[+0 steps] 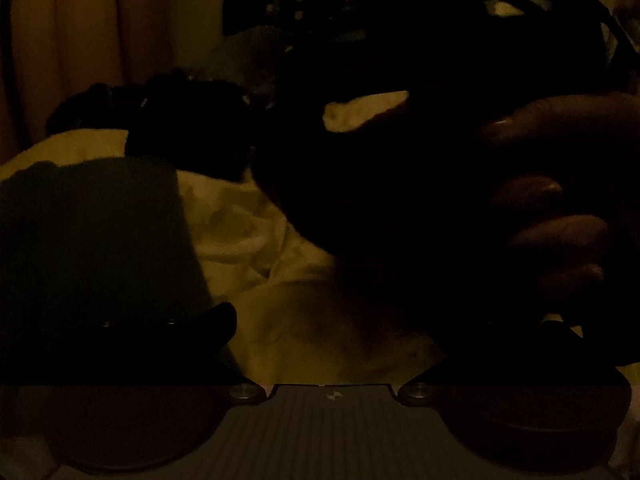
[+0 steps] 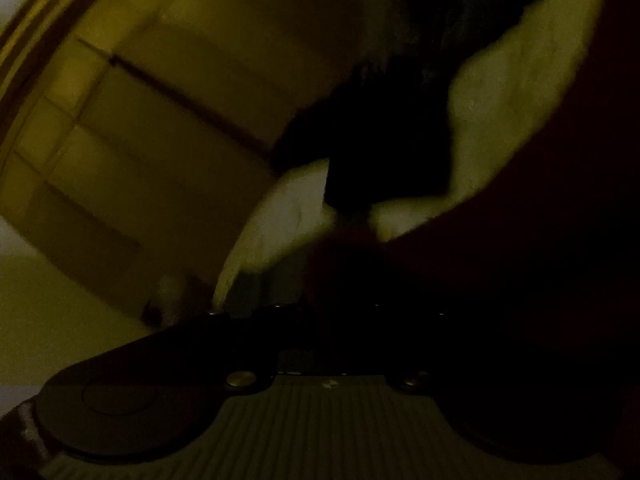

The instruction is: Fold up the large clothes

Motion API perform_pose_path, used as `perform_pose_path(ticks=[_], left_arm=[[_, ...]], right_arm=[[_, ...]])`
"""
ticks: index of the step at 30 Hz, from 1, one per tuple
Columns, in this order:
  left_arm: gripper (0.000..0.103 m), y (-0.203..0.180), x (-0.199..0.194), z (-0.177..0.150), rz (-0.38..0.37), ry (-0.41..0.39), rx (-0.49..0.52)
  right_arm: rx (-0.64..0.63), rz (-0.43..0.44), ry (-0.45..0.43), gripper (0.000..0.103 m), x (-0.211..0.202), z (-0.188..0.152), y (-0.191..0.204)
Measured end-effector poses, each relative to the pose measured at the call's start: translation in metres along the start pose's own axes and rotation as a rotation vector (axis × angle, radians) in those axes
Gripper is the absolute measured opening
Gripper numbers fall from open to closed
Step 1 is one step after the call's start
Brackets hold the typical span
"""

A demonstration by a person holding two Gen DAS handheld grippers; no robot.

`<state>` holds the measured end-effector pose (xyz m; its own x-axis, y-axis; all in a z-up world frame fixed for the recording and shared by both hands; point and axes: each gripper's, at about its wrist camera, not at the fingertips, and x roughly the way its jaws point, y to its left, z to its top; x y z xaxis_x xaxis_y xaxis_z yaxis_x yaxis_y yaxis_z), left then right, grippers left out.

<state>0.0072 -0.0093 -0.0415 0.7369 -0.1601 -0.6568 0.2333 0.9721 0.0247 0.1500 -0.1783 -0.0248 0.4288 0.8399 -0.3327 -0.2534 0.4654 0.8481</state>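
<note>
The right gripper (image 2: 352, 280), low centre of its frame, pinches dark cloth (image 2: 520, 260) to drag a fold; left gripper (image 1: 340, 320) jaws spread, waiting over the bed (image 1: 260, 220).

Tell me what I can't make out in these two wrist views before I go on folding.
- Right wrist view: right gripper fingertips lost in darkness and motion blur; open, shut or gripping cloth, cannot tell.
- Right wrist view: dark reddish cloth cut off by the right edge; shape unreadable.
- Left wrist view: black mass held by a hand hides what lies behind it; too dark to identify.
- Left wrist view: dark green garment edges merge into shadow.
</note>
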Motion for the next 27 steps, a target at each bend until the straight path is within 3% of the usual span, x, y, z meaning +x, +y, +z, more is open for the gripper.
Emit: perform_pose_path(ticks=[6, 8, 13, 16, 21, 22, 24, 26, 27], left_arm=[[0.103, 0.003, 0.007, -0.002, -0.021, 0.022, -0.016], [0.103, 0.001, 0.007, -0.003, -0.016, 0.019, -0.01], [0.103, -0.006, 0.008, -0.003, -0.009, 0.012, 0.016], [0.103, -0.013, 0.005, -0.001, -0.007, 0.008, 0.031], [0.103, -0.023, 0.0, 0.0, -0.013, 0.003, 0.05], [0.103, -0.024, -0.001, 0.0, -0.011, 0.002, 0.057], [0.103, -0.026, -0.003, -0.001, -0.006, -0.003, 0.069], [0.103, -0.026, -0.003, -0.001, 0.0, -0.003, 0.073], [0.103, -0.026, -0.004, -0.001, 0.003, -0.004, 0.072]], right_arm=[[0.024, -0.034, -0.12, 0.065, -0.064, 0.008, -0.013], [-0.03, -0.103, -0.17, 0.079, -0.097, 0.004, -0.007], [-0.211, -0.372, -0.249, 0.086, -0.141, -0.009, -0.008], [-0.295, -0.48, -0.279, 0.099, -0.161, -0.031, -0.022], [-0.23, -0.559, -0.167, 0.101, -0.145, -0.057, -0.071], [-0.209, -0.554, -0.156, 0.1, -0.137, -0.063, -0.081], [-0.18, -0.535, -0.149, 0.076, -0.129, -0.071, -0.092], [-0.173, -0.49, -0.156, 0.016, -0.127, -0.074, -0.089], [-0.194, -0.472, -0.17, 0.009, -0.128, -0.075, -0.083]])
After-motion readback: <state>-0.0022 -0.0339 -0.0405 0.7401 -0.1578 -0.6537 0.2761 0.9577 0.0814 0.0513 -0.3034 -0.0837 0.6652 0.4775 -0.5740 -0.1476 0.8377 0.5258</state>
